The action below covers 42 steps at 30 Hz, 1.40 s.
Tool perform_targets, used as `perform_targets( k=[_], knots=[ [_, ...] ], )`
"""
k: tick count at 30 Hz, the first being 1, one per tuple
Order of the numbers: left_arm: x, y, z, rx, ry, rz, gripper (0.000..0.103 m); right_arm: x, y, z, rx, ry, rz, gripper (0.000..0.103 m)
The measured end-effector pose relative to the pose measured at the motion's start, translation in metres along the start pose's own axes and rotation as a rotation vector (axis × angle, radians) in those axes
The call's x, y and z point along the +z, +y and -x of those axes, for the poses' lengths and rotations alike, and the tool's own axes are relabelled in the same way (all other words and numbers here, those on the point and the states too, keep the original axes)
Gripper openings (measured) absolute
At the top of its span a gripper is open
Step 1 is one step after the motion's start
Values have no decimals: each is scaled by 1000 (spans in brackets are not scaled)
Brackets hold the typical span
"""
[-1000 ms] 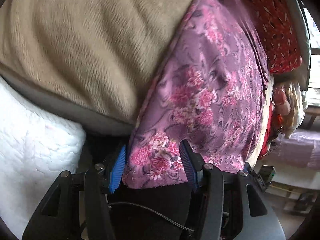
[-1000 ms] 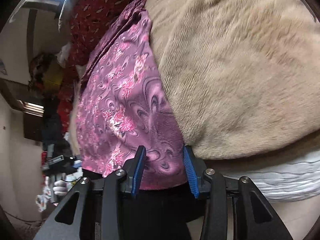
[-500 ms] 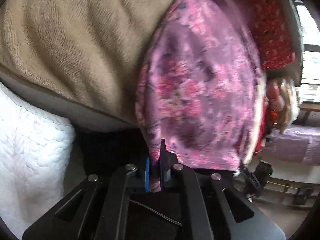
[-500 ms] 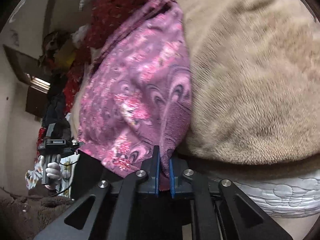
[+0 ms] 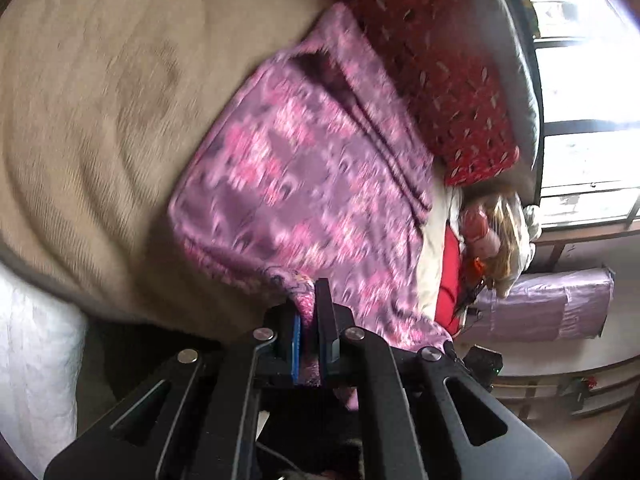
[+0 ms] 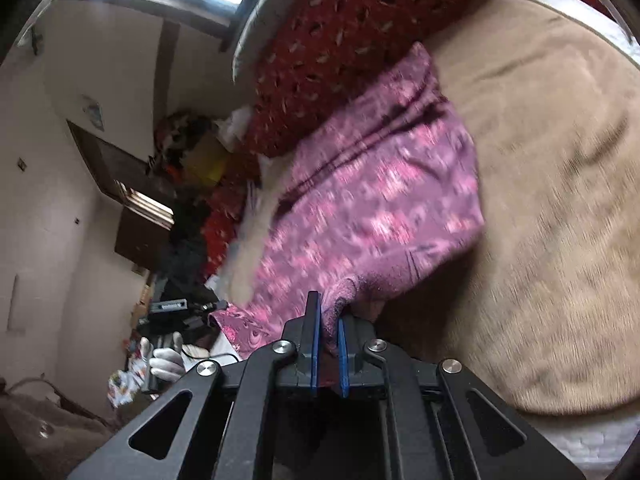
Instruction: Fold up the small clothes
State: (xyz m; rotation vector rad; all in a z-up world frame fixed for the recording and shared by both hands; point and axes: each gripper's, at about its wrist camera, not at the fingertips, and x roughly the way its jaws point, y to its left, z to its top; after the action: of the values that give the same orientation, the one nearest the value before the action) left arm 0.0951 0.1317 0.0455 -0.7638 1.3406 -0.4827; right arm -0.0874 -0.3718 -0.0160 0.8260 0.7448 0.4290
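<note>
- Two grippers are engaged, each pinching a near corner of one purple flowered garment (image 5: pixel 304 184), which lies on a tan blanket (image 5: pixel 104 92) spread over the bed.
- Left gripper (image 5: pixel 310 320): jaws pressed together on a bunched corner of the garment; cloth shows between the blue pads (image 5: pixel 296 340) and hangs below them.
- Right gripper (image 6: pixel 328 320): jaws likewise clamped on the opposite near corner, with a fold of cloth standing up between the pads.
- Near edge of the garment is raised off the blanket in both views; the far end rests on the blanket, just beside a red patterned pillow (image 5: pixel 436 60).
- Right wrist view shows the garment's left edge sagging between the two corners, near a gloved hand (image 6: pixel 166 360) holding the other tool.
- Judgement: the step in hand appears to be the first fold, carrying the near edge over toward the far edge.
- To do it well: keep both corners level and evenly apart so the near edge stays taut and does not droop in the middle.
- Carry the edge in a low arc toward the far end; lifting high would likely drag the far end off its place.
- Lay the corners squarely on the far corners before letting go, so the edges match.
- Risk noted: both grips hold bunched cloth, not a flat hem; a crease may set at each corner unless smoothed afterward.
- Both views are blurred; the exact edge alignment cannot be confirmed.
</note>
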Motion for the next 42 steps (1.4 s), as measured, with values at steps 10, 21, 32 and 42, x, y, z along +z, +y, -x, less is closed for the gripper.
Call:
perform_targets(
  k=[10, 21, 32, 42],
  knots=[
    [78, -25, 4, 38, -139, 3, 4, 83, -8, -19, 50, -119, -50, 7],
    [205, -72, -47, 83, -170, -12, 4, 189, -44, -77, 23, -212, -138, 7],
    [312, -84, -154, 216, -128, -17, 4, 275, -112, -151, -48, -282, -304, 7],
    [333, -73, -119, -38, -74, 86, 9, 282, -143, -131, 58, -305, -515, 25]
  ],
)
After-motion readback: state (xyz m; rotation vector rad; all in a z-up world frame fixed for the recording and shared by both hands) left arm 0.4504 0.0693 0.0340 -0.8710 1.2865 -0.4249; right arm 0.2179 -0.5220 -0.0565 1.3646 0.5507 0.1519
